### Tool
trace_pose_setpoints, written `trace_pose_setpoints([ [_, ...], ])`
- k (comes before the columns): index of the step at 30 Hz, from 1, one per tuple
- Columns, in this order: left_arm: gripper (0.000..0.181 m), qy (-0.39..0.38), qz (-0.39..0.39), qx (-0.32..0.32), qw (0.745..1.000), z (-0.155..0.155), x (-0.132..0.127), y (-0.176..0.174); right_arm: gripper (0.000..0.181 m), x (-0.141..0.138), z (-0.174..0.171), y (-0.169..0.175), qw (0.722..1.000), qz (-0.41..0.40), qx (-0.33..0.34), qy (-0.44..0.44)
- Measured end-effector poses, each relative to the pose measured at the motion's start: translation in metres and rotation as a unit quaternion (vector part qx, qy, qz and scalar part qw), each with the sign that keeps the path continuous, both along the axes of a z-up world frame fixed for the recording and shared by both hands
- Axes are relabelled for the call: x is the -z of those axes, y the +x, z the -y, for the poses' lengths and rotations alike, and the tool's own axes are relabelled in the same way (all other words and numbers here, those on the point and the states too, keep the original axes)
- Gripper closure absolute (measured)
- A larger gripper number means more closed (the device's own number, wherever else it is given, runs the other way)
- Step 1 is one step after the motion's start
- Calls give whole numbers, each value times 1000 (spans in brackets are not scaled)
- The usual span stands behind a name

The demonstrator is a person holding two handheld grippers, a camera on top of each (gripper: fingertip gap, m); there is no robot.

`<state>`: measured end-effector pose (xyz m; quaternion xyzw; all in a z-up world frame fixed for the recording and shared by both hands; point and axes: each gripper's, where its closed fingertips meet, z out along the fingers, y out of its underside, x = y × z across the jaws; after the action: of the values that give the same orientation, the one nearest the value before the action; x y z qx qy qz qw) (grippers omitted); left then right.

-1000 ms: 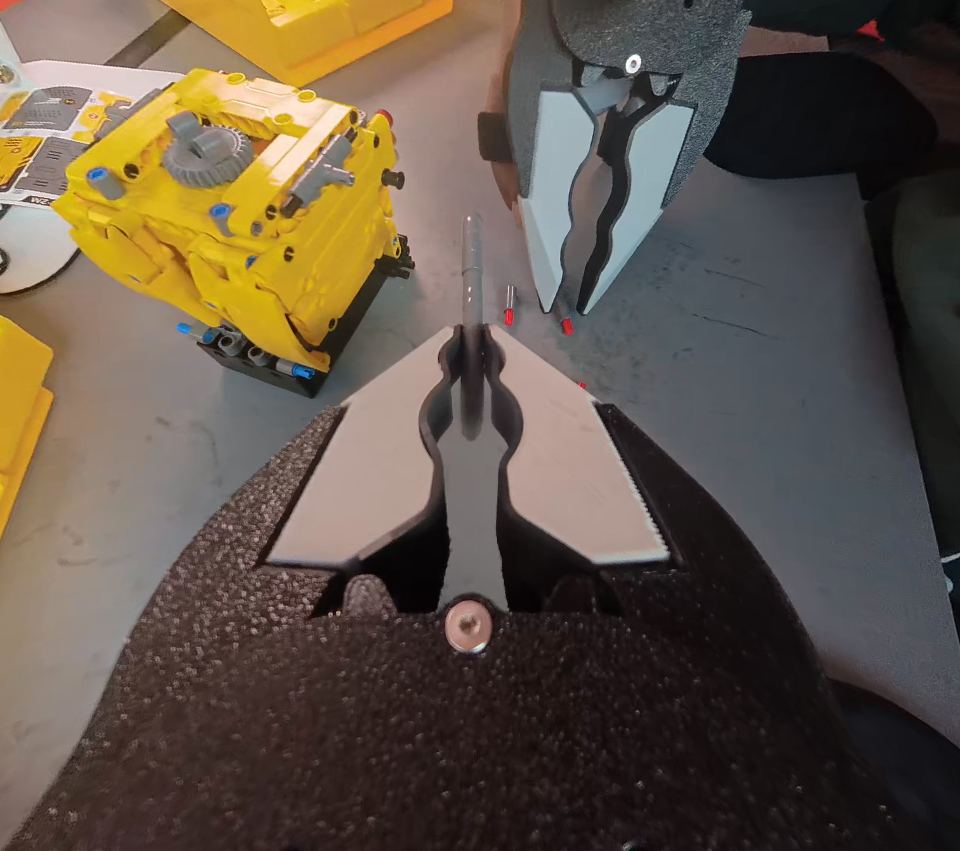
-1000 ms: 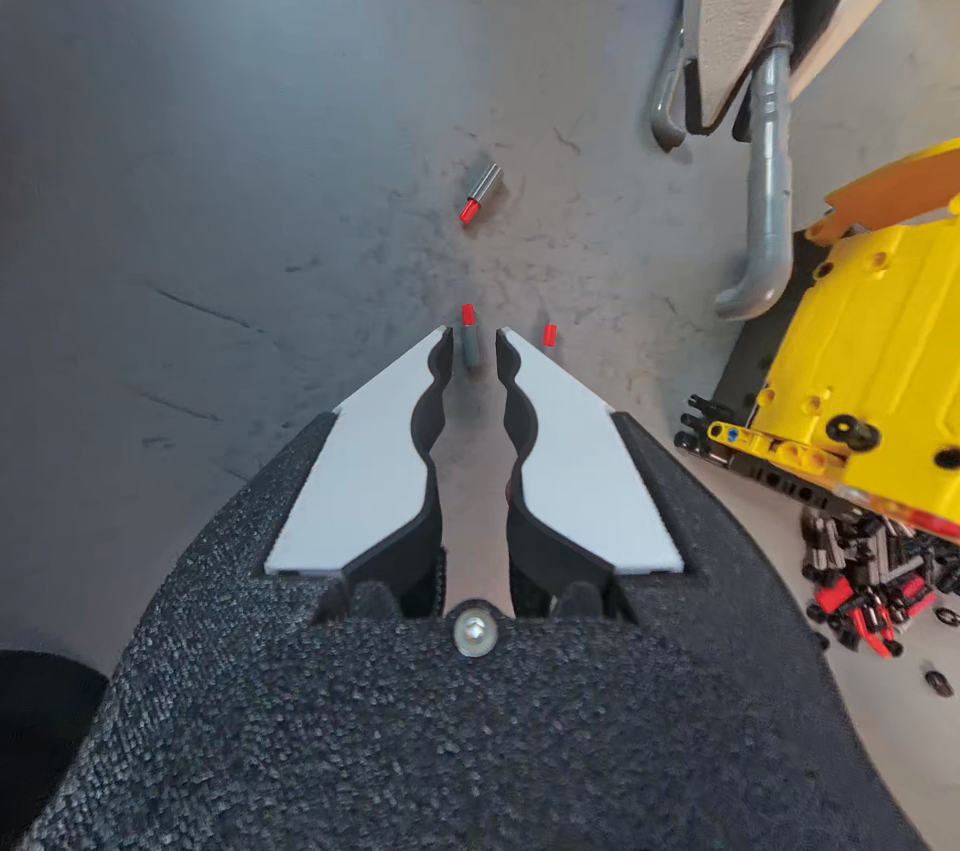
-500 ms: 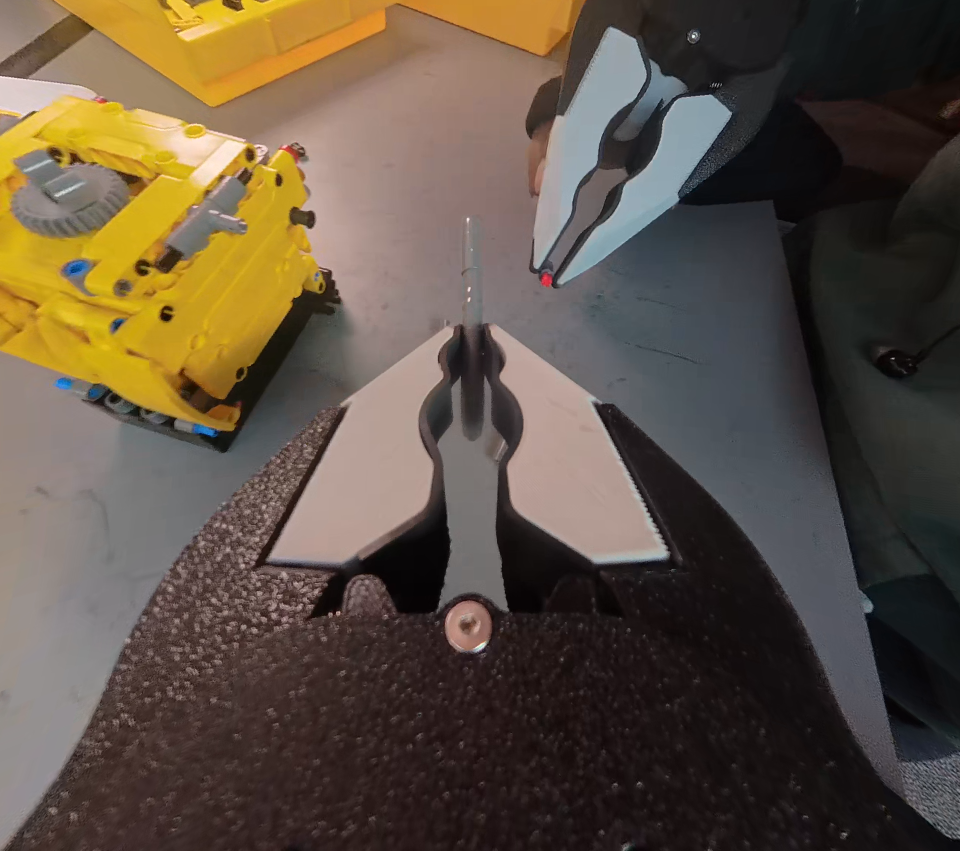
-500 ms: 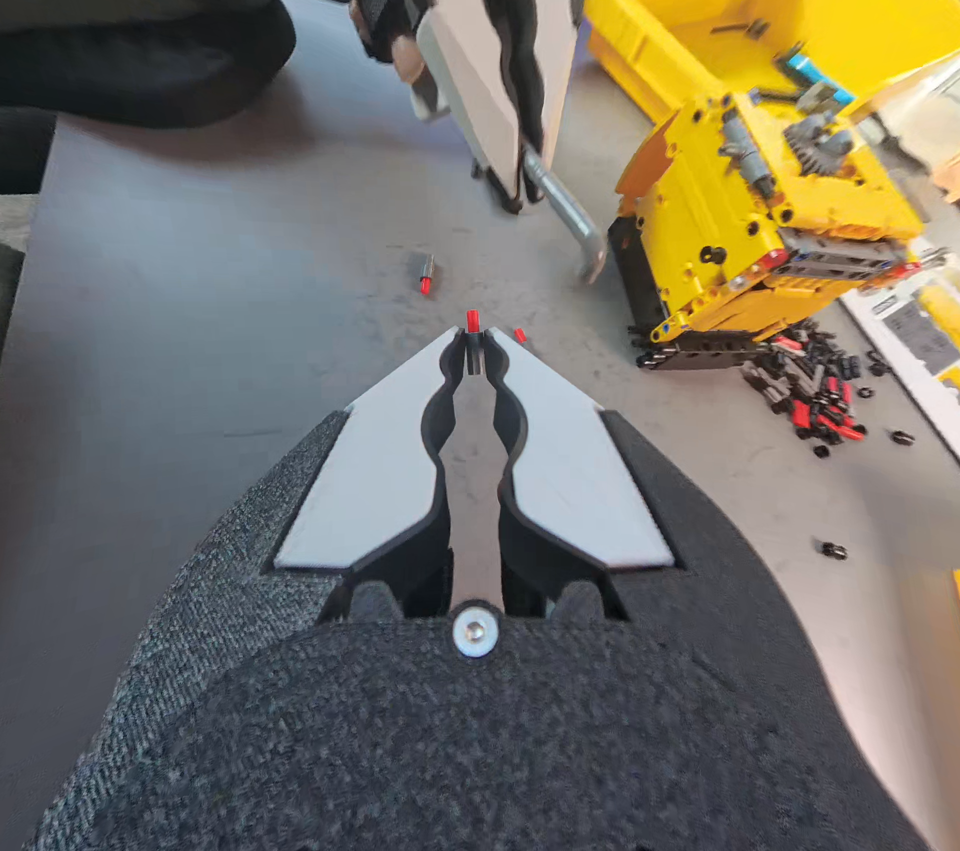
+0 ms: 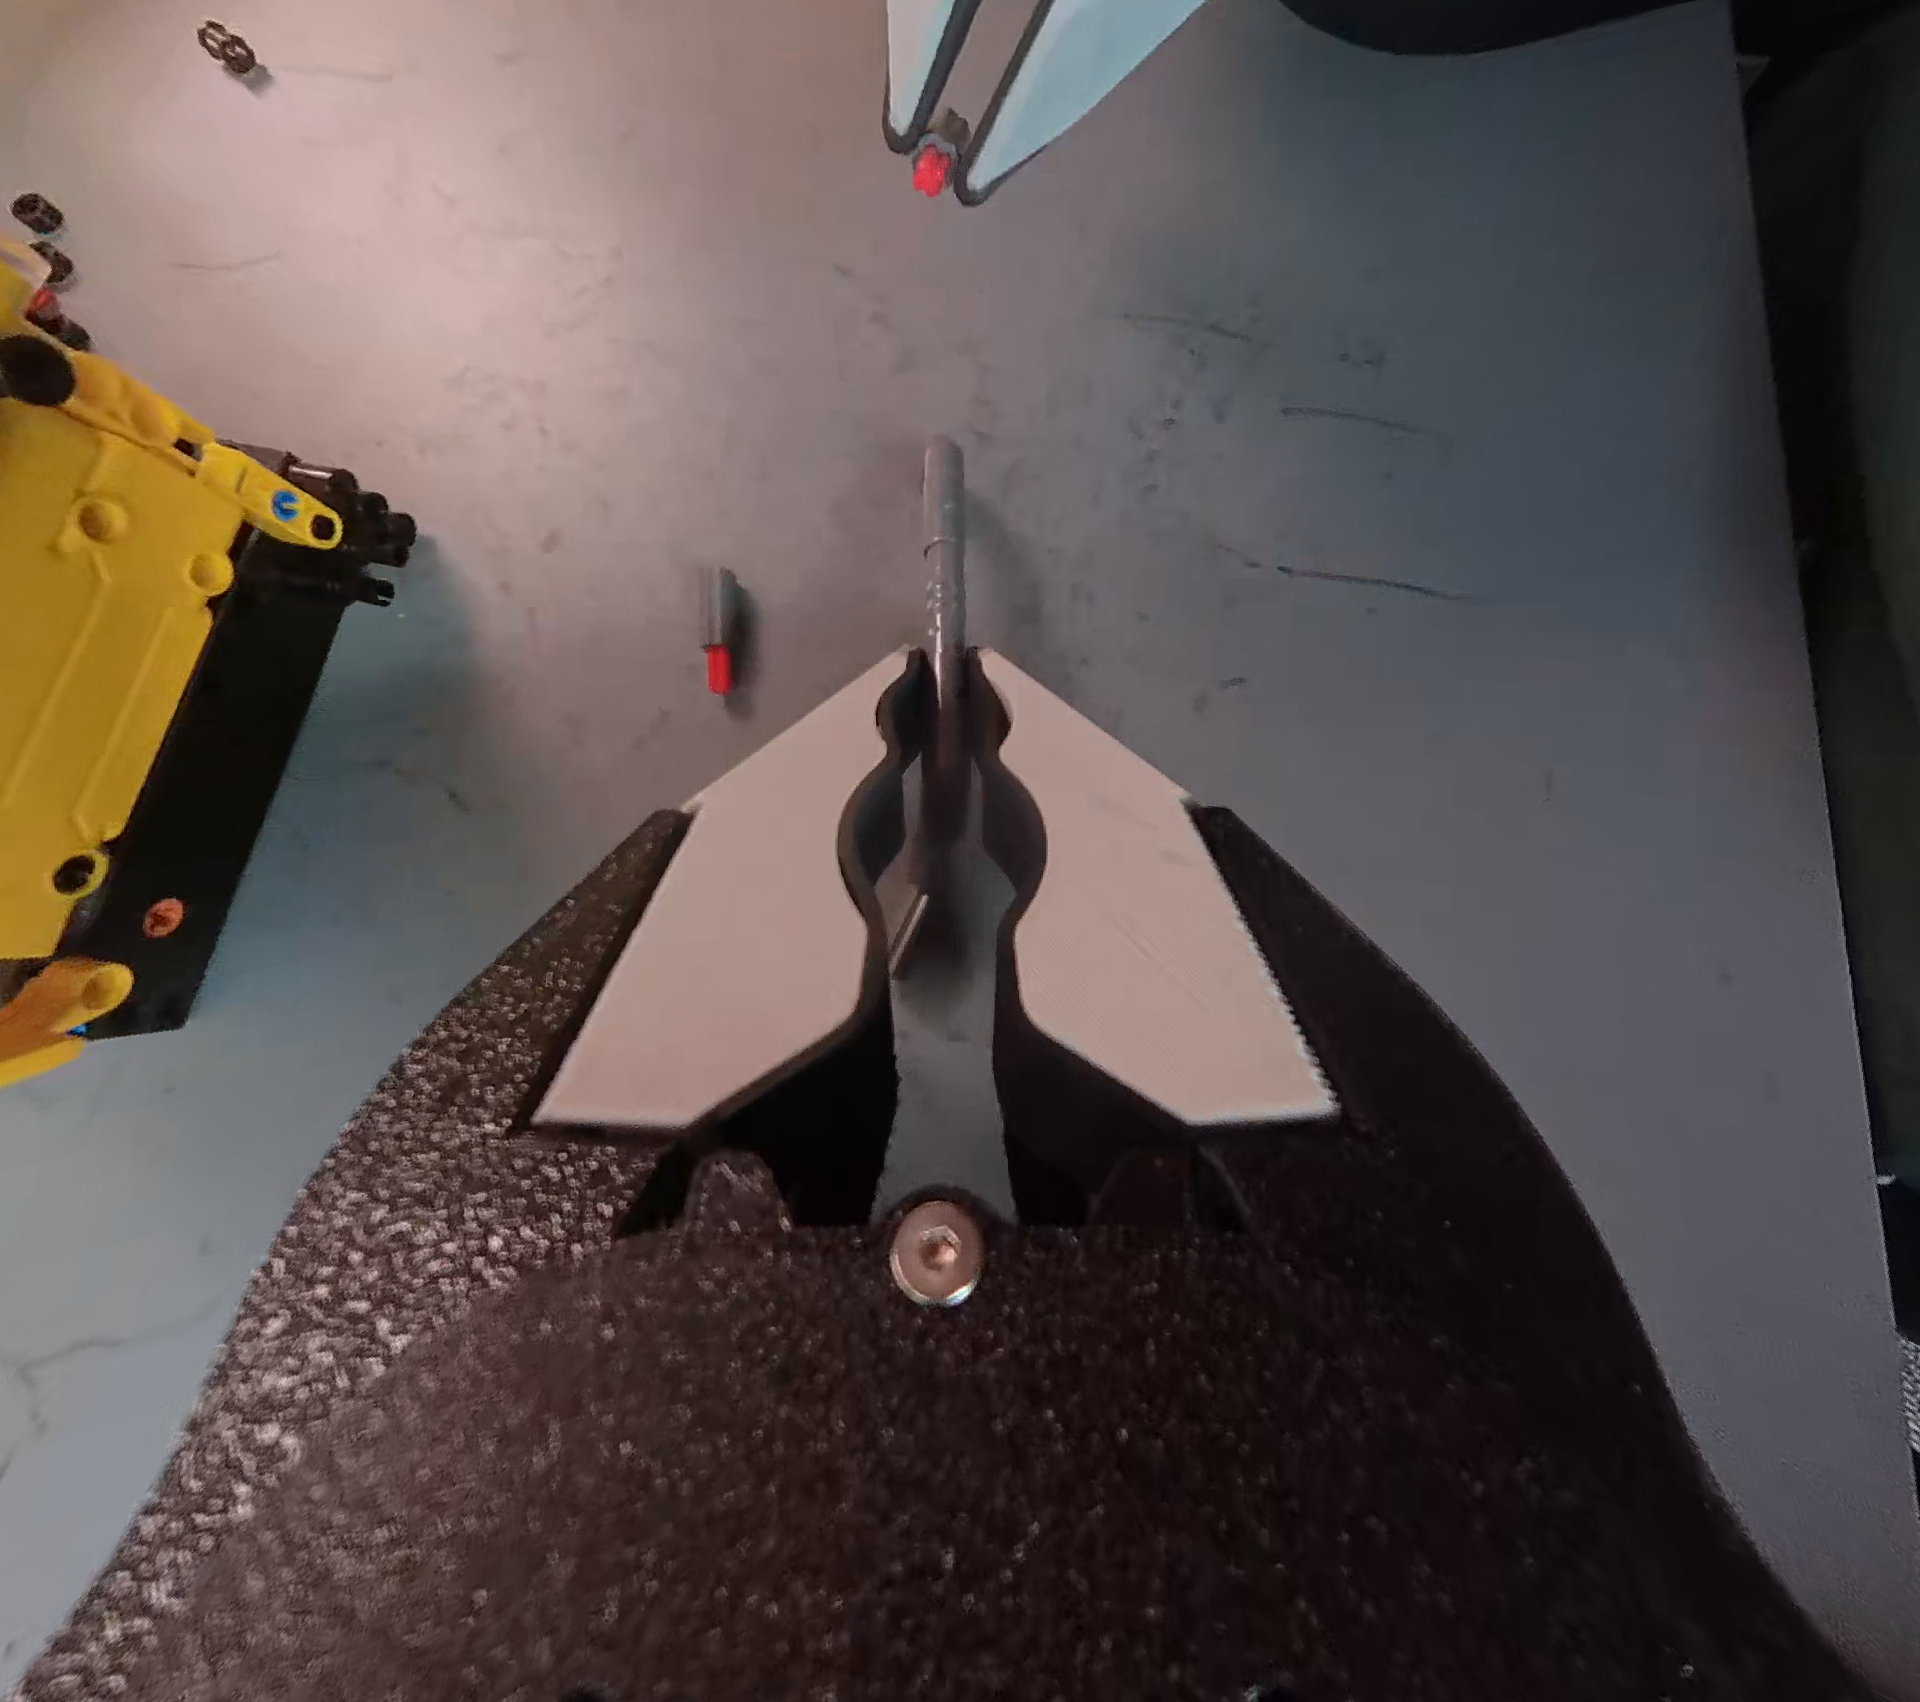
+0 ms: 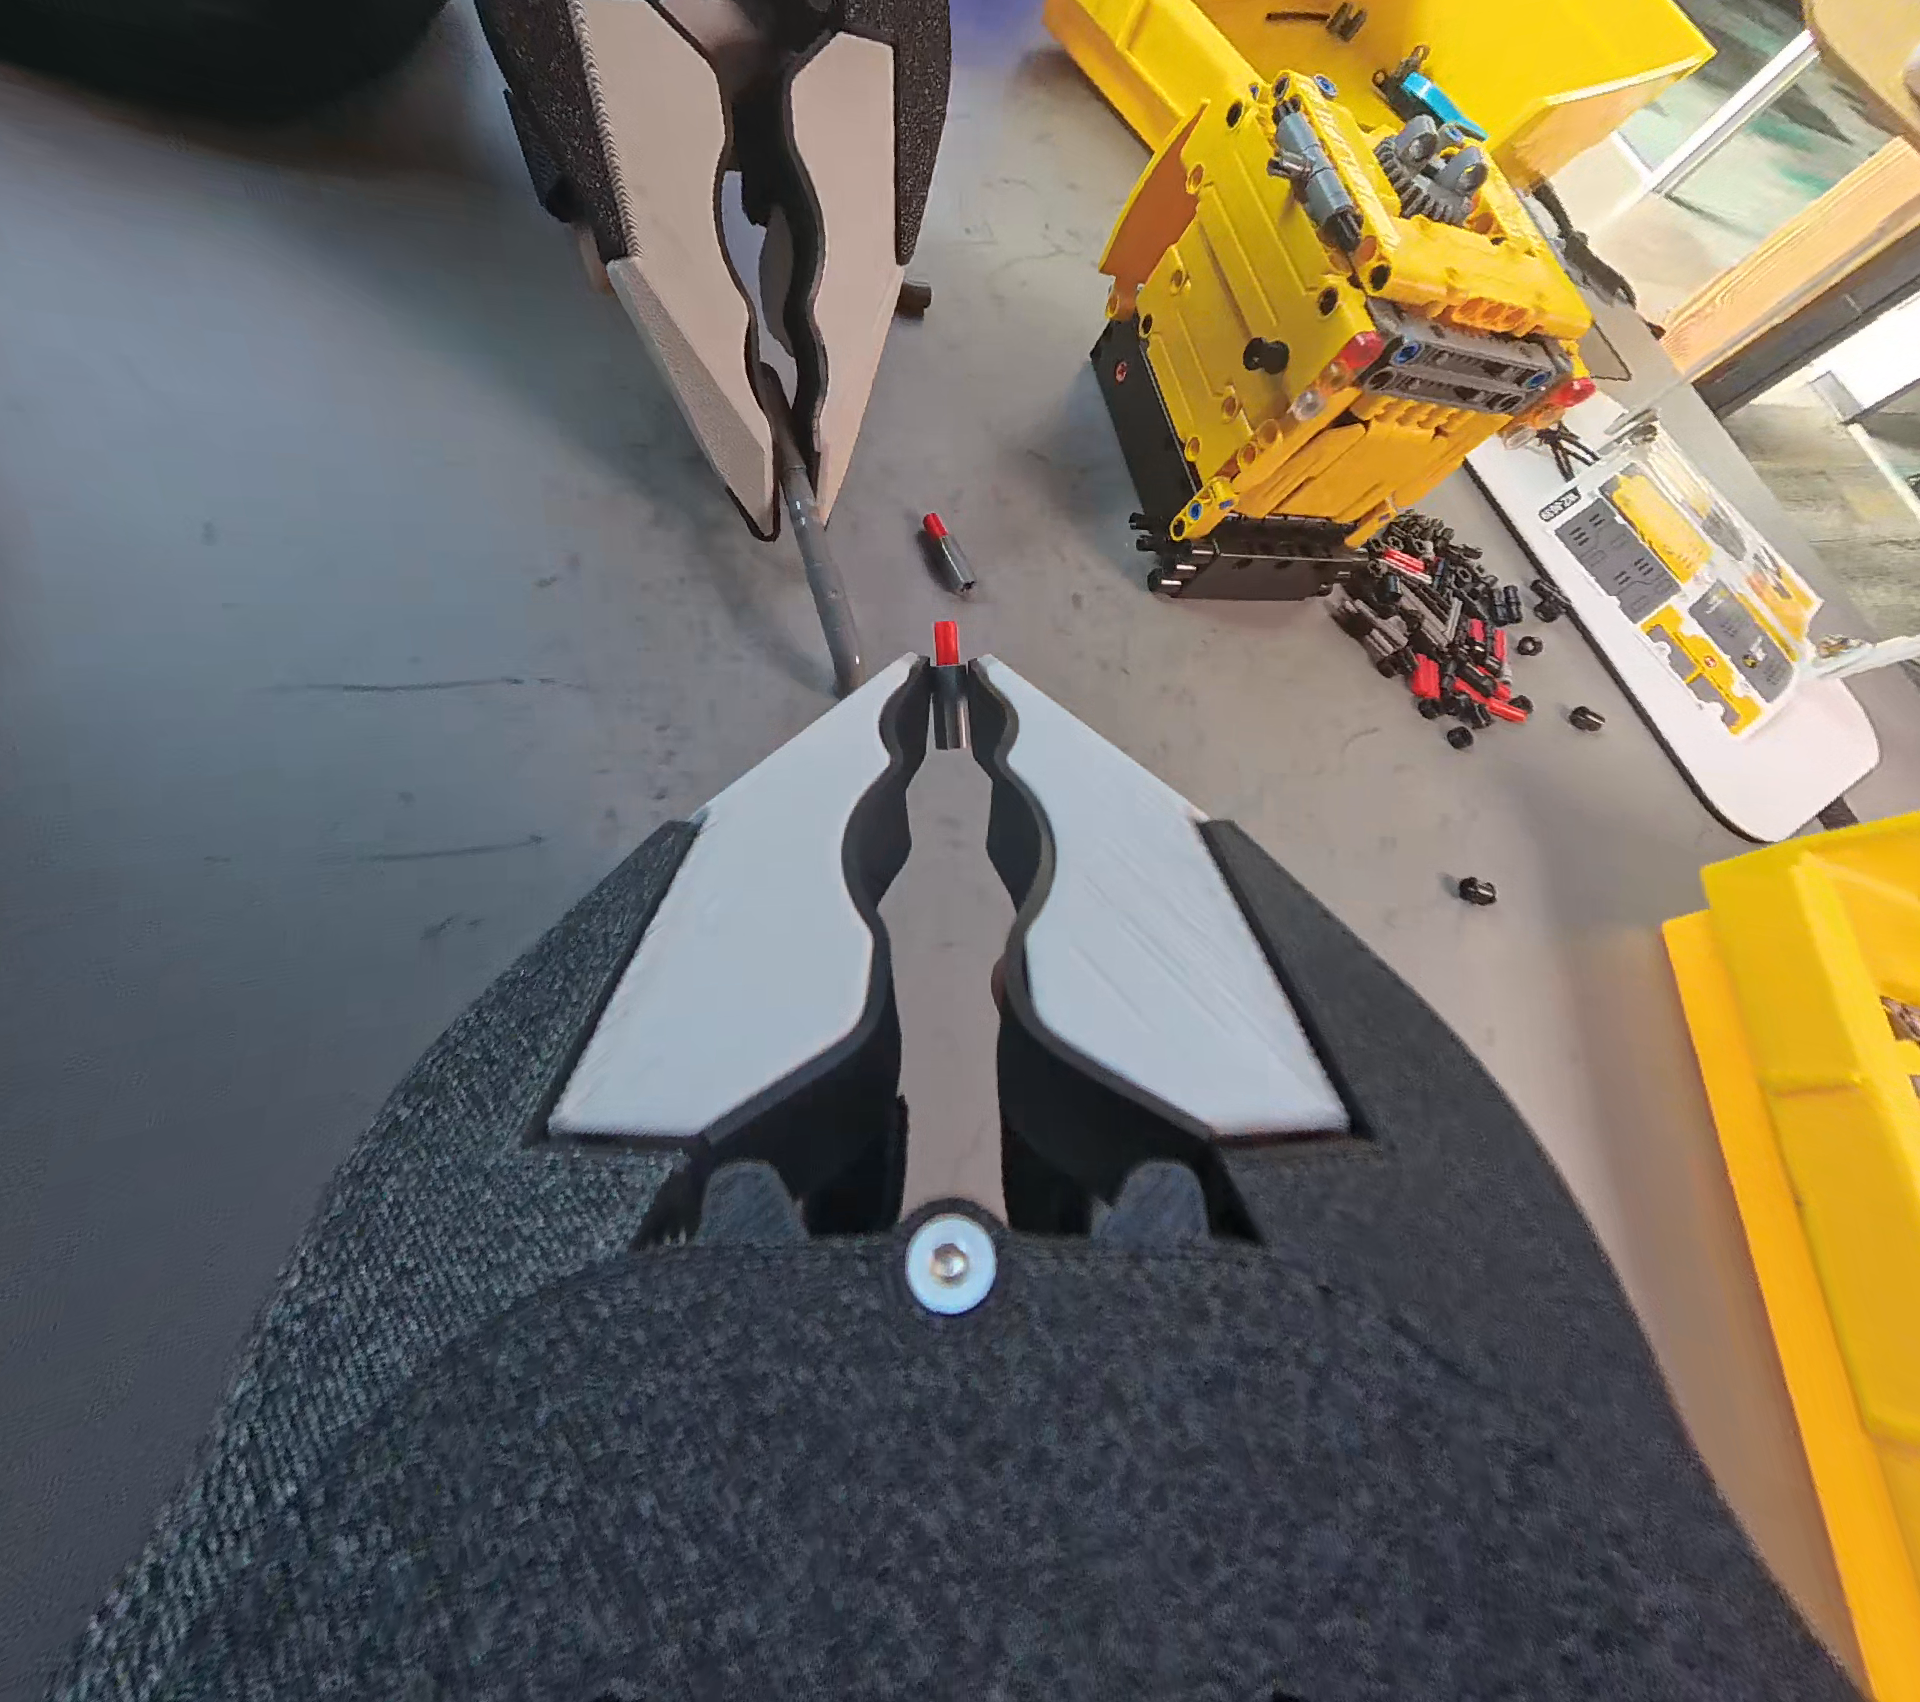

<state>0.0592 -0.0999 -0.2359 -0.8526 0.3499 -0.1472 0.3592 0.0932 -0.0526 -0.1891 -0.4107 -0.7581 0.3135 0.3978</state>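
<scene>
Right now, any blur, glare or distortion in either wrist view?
Left wrist view: wide-angle bending at the edges, blur on the yellow brick model; grey hose in the left gripper sharp. Right wrist view: red-tipped pin in the right gripper sharp, blurred edges, bright background upper right.

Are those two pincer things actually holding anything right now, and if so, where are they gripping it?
Yes. The left gripper pinches a thin grey ribbed plastic hose partway along, one end sticking forward. The right gripper clamps a small dark pin by its body, red tip exposed.
</scene>
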Motion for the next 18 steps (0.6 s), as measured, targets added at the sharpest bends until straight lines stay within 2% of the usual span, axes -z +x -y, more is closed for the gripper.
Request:
trace_pose_setpoints([
  [3,168,9,25,0,1000,0,-9,1,175,-9,6,1,999,-28,-14,-18],
  [8,167,75,158,-3,985,-7,-59,14,175,-39,25,-3,990,-104,-46,-84],
  [10,165,118,177,7,977,-9,-74,24,175,-59,33,-6,976,-140,-53,-157],
  [13,164,170,197,18,965,-12,-93,40,175,-89,36,-10,941,-192,-53,-275],
  [16,165,205,216,11,955,-16,-109,45,175,-99,42,-12,912,-206,-67,-349],
  [18,167,221,228,9,948,-15,-118,45,175,-97,43,-13,909,-214,-70,-352],
])
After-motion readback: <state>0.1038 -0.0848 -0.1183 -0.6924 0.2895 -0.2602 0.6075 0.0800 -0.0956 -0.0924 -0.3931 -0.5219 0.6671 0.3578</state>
